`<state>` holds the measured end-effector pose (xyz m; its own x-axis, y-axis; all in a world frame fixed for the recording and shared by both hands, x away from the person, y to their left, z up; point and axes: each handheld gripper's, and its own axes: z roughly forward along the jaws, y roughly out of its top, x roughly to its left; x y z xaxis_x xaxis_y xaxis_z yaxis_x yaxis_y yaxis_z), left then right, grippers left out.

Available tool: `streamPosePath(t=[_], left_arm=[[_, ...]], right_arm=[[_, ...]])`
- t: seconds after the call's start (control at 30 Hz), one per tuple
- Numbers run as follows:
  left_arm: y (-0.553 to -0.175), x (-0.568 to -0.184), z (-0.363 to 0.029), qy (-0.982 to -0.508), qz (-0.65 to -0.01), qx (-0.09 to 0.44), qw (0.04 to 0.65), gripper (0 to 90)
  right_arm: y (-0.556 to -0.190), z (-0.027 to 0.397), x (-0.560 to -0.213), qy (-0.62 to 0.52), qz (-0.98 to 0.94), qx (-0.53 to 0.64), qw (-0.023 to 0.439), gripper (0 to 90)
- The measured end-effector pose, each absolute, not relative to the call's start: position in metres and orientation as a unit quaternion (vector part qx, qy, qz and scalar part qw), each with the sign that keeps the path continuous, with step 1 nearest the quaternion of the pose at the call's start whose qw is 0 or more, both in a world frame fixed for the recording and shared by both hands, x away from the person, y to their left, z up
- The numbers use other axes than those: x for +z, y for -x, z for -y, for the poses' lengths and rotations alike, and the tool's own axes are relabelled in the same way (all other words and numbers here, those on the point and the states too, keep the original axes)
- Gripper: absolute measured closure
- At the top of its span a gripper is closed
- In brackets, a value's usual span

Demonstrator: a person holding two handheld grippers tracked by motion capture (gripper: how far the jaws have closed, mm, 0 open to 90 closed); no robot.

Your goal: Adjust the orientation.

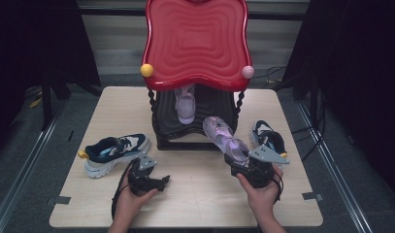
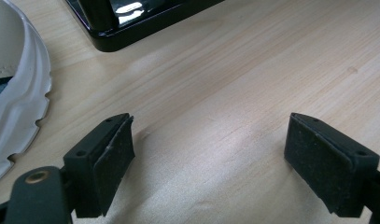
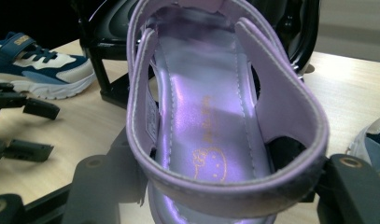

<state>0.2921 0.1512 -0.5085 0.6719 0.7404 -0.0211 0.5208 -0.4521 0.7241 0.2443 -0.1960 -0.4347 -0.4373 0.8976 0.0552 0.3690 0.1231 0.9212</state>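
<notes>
Lower left of frame: left hand [image 1: 129, 196] holds left gripper [image 1: 162, 182] low over the table [image 1: 200, 194], jaws wide apart, nothing between. Lower right: right gripper [image 1: 232, 162] clamped on heel of purple sandal [image 1: 224, 136], toe raised toward the black rack [image 1: 205, 116] at centre.

The pale wood surface [image 1: 195, 189] carries a black shoe rack [image 1: 195, 131] just beyond both pairs of jaws. A navy and white sneaker [image 1: 115, 153] lies left of the left jaws. Its mate [image 1: 268, 137] lies just right of the right jaws.
</notes>
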Motion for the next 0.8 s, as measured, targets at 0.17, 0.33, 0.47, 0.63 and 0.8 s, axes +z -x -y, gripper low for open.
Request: streamPosePath(t=[0.17,0.33,0.47,0.63,0.8], left_arm=[[-0.292,-0.509,-0.151,-0.838,-0.376,0.151,0.365,15.1],[-0.292,-0.509,-0.151,-0.839,-0.376,0.151,0.364,15.2],[-0.292,-0.509,-0.151,-0.838,-0.377,0.151,0.365,15.2],[-0.292,-0.509,-0.151,-0.838,-0.376,0.151,0.365,15.2],[-0.292,-0.508,-0.151,-0.839,-0.375,0.151,0.364,15.1]], right_arm=[[-0.248,0.187,-0.434,-0.46,-0.689,0.479,0.29,37.7],[-0.254,0.182,-0.435,-0.469,-0.68,0.48,0.295,37.7],[-0.258,0.178,-0.433,-0.476,-0.671,0.483,0.301,37.7],[-0.263,0.173,-0.431,-0.481,-0.665,0.48,0.311,37.7],[-0.267,0.168,-0.43,-0.489,-0.653,0.484,0.315,37.7]])
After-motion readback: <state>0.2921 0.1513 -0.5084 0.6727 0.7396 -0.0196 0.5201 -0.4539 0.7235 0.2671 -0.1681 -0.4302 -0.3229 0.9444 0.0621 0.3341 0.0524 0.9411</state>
